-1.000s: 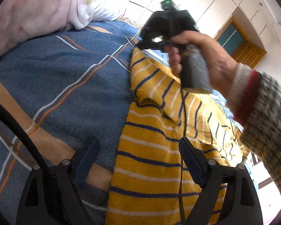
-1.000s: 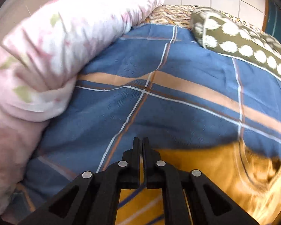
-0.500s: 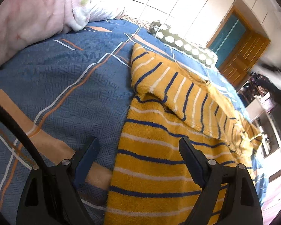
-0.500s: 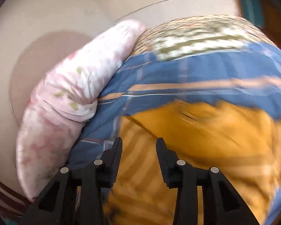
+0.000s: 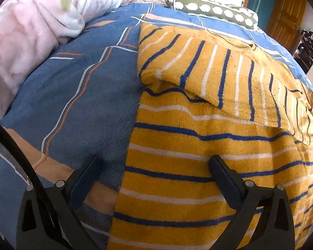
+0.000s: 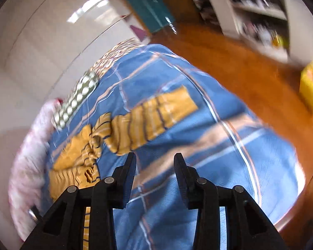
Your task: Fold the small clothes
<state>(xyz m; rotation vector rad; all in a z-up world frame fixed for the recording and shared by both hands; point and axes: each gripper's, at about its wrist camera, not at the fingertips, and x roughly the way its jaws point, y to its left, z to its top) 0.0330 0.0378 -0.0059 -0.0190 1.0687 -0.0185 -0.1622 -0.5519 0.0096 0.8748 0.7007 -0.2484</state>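
Observation:
A small yellow sweater with blue and white stripes lies on the blue plaid bed cover. Its left sleeve is folded across the chest. My left gripper is open and empty, low over the sweater's left edge near the hem. My right gripper is open and empty, raised above the bed. In the blurred right wrist view the other sleeve stretches out flat on the cover, ahead of the fingertips.
A pink and white quilt is bunched at the left. A green dotted pillow lies at the head of the bed. A wooden floor, a shelf unit and a yellow box lie beyond the bed's edge.
My right gripper let go of the left sleeve, now folded over the chest, opened, and swung up and away to the right. My left gripper stayed open in place.

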